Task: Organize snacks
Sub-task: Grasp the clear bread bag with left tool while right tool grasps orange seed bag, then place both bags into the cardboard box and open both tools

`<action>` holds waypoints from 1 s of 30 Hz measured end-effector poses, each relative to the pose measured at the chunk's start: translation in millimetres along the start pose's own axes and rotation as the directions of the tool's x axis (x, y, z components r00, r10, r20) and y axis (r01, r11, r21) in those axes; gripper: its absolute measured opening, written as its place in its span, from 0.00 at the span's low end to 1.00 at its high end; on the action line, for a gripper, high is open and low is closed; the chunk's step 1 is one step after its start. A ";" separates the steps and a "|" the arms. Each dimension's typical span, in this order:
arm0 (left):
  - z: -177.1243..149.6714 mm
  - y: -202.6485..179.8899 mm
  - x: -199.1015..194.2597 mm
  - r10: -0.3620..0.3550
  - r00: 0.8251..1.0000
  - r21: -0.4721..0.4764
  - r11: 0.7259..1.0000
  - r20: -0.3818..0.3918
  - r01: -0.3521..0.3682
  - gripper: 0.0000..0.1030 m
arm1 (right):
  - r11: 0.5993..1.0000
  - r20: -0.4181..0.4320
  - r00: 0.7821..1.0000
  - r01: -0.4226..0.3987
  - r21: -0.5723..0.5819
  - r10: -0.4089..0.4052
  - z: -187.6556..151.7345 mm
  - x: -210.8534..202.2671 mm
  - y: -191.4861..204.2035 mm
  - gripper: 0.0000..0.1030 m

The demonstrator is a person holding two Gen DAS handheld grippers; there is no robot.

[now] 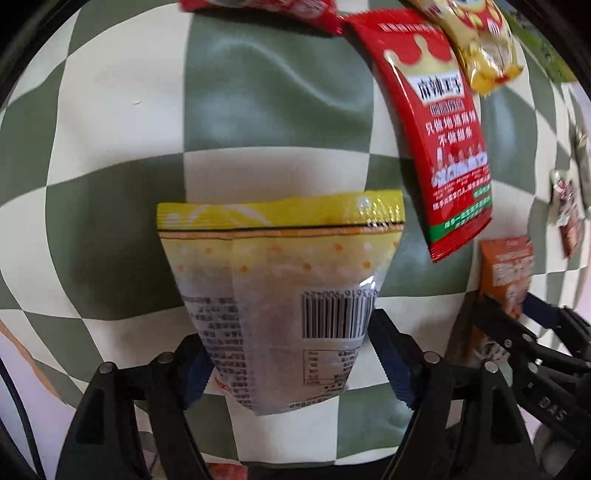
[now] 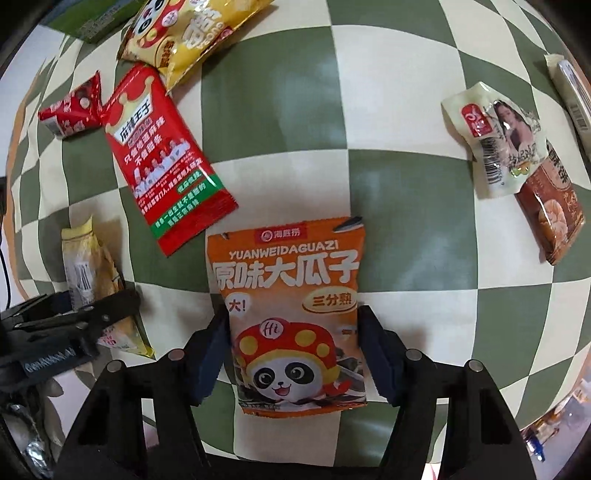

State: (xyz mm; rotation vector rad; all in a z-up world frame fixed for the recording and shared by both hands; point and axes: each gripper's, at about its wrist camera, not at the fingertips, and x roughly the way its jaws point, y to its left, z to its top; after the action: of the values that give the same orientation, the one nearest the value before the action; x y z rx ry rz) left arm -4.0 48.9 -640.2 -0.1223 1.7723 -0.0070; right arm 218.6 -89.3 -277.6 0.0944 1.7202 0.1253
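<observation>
1. The table has a green and cream checkered cloth (image 2: 406, 184) on it. Snack bags lie all over the cloth.
2. The left gripper (image 1: 291, 369) points down at a yellow snack bag (image 1: 280, 280). The bag lies back side up, so its barcode shows.
3. The bag's lower part sits between the blue pads. The left pad is at the bag's edge. The right pad stands a little away. This gripper is spread, not squeezing.
4. The right gripper (image 2: 295, 354) points down at an orange sunflower seed bag (image 2: 291, 302) with a panda on it.
5. Both pads are right at the bag's sides. I cannot tell if they press on it.
6. A long red spicy strip packet (image 2: 162, 162) lies just up and left of the orange bag.
7. A small red packet (image 2: 70, 110) touches its top corner. A yellow chip bag (image 2: 192, 33) lies above it.
8. Far to the right lie a cream packet (image 2: 495, 140) and a brown packet (image 2: 550, 210).
</observation>
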 end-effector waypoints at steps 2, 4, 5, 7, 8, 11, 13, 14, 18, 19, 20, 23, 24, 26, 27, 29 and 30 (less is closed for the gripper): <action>0.2 -11.4 -0.3 0.017 1.000 0.005 1.000 0.011 -0.017 0.75 | 1.000 -0.009 1.000 0.004 0.007 -0.004 -1.4 4.3 2.4 0.68; 1.8 -15.1 1.5 0.020 1.000 0.000 1.000 0.024 -0.020 0.75 | 1.000 -0.013 1.000 -0.003 0.031 0.003 -2.5 6.4 0.9 0.70; 0.6 -26.7 7.3 0.020 0.999 0.000 1.000 0.030 -0.020 0.75 | 0.999 -0.013 1.000 -0.003 0.041 0.003 -1.4 6.9 -0.4 0.70; -11.2 -33.2 8.4 0.016 0.999 -0.007 1.000 0.051 -0.016 0.75 | 0.999 -0.014 1.000 0.009 0.049 -0.008 -0.7 8.8 0.8 0.71; -14.4 -33.7 7.8 0.015 0.998 -0.010 1.000 0.060 -0.014 0.72 | 0.998 -0.013 1.000 0.015 0.054 -0.014 -1.9 11.3 0.8 0.72; -15.8 -26.3 7.6 0.028 0.995 -0.015 1.000 0.098 -0.026 0.59 | 0.997 -0.007 0.999 0.043 0.058 -0.043 -8.5 14.6 2.7 0.72; -22.3 -27.5 4.2 0.024 0.993 -0.018 1.000 0.117 -0.022 0.53 | 0.997 0.008 0.998 0.057 0.060 -0.058 -11.0 17.1 6.1 0.72; -22.1 -26.0 -0.4 0.018 0.992 -0.022 1.000 0.121 -0.015 0.50 | 0.996 0.014 0.998 0.062 0.059 -0.063 -14.9 15.5 8.7 0.72; -26.7 -29.2 -8.8 0.004 0.990 -0.030 1.000 0.140 0.000 0.46 | 0.996 0.039 0.997 0.058 0.067 -0.061 -26.7 9.2 6.9 0.62; -28.4 -31.0 -13.1 0.003 0.989 -0.030 1.000 0.148 0.001 0.46 | 0.996 0.044 0.998 0.048 0.073 -0.051 -28.1 6.9 4.2 0.59; -29.6 -32.5 -16.5 0.002 0.988 -0.029 1.000 0.154 0.003 0.46 | 0.997 0.051 0.998 0.036 0.072 -0.040 -28.9 4.3 3.1 0.57; -33.7 -40.7 -32.0 0.006 0.983 -0.027 1.000 0.182 -0.002 0.45 | 0.998 0.069 0.998 0.005 0.056 -0.009 -30.4 -3.0 -1.8 0.53; -37.2 -43.5 -39.1 0.002 0.983 -0.031 1.000 0.185 0.004 0.45 | 0.999 0.076 0.997 -0.008 0.045 0.005 -30.7 -7.3 -2.2 0.52; -39.8 -50.6 -57.1 -0.020 0.979 -0.031 0.999 0.203 0.027 0.45 | 0.999 0.086 0.996 -0.037 0.035 0.034 -30.3 -16.5 -4.4 0.51; -40.6 -55.8 -68.0 -0.028 0.975 -0.026 0.999 0.220 0.035 0.45 | 0.998 0.096 0.994 -0.055 0.030 0.051 -29.4 -23.8 -5.8 0.50; -40.2 -67.1 -90.5 -0.053 0.967 -0.009 0.998 0.248 0.057 0.45 | 0.996 0.130 0.988 -0.091 0.019 0.087 -26.0 -43.8 -9.3 0.50; -38.5 -75.2 -105.8 -0.069 0.960 0.002 0.997 0.272 0.071 0.45 | 0.994 0.146 0.984 -0.106 0.014 0.103 -24.2 -52.6 -11.0 0.50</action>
State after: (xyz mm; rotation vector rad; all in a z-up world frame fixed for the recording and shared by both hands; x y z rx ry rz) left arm -14.7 -19.1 -523.6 -0.1831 1.4925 -0.0336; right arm 202.8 -108.0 -224.0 0.2051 1.5715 0.1730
